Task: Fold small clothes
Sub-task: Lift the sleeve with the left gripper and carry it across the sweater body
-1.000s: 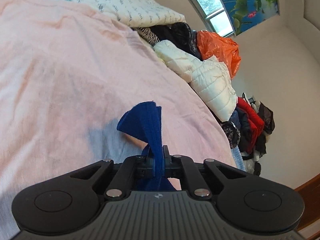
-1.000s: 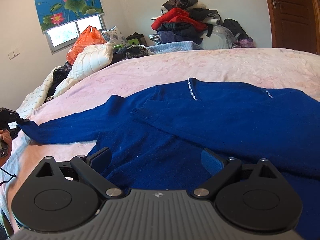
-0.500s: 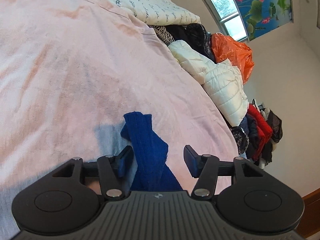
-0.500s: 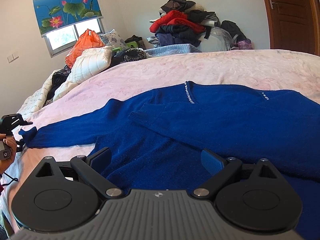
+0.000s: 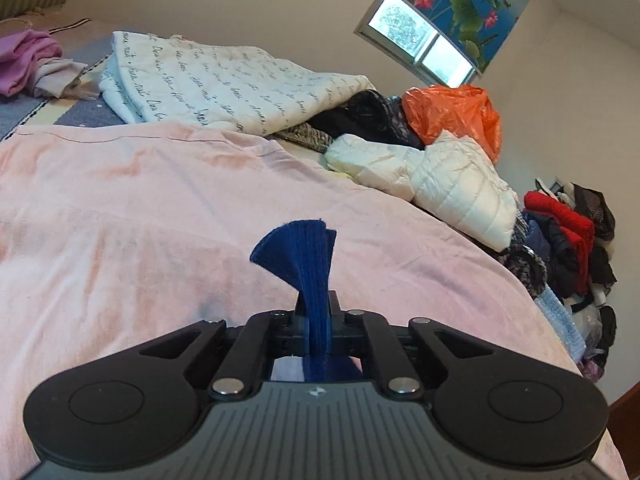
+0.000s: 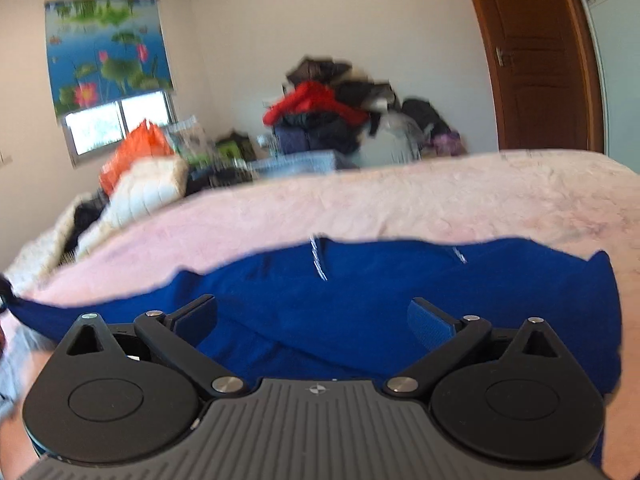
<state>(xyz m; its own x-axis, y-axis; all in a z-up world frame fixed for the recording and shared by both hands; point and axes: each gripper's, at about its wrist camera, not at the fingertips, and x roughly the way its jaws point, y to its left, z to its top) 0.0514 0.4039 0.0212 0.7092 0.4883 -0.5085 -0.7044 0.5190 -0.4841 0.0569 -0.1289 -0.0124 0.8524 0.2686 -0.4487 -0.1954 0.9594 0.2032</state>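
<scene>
Sweater: a royal-blue knitted sweater (image 6: 360, 300) lies spread flat on the pale pink bedspread (image 6: 440, 196), with two short lines of silver beading at its neckline; the landmark for all that follows.
Sleeve cuff: the ribbed blue cuff (image 5: 298, 252) of the sweater's sleeve stands up off the bedspread, fanned out above the pads that pinch it.
Left gripper: the black two-finger left gripper (image 5: 318, 312) is clamped tight on the cuff, having just closed on it after a brief opening; the knit runs down between the jaws and out under them.
Sleeve in the right wrist view: the sleeve tapers from the sweater's body to the picture's left edge, where a dark shape meets its tip; too blurred to tell more.
Right gripper: the black right gripper (image 6: 312, 320) with blue pads hangs over the near part of the sweater, jaws spread wide, nothing pinched between them.
Bedspread: it carries the sweater and reaches past it on every visible side.
White quilt: a folded white quilt printed with dark script (image 5: 224, 80) lies beyond the cuff, at the bedspread's far edge.
Puffer jacket: a cream quilted puffer jacket (image 5: 460, 184) lies beyond the sweater, beside the bedspread's edge.
Orange bag: a crumpled orange plastic bag (image 5: 456, 116) sits behind the jacket.
Clothes heap: a pile of red and dark clothes (image 6: 332, 120) stands against the wall, well beyond the sweater.
Window blind: a lotus-printed blue blind (image 6: 108, 52) hangs over the window above the orange bag.
Door: a brown wooden door (image 6: 536, 60) stands far right of the heap.
</scene>
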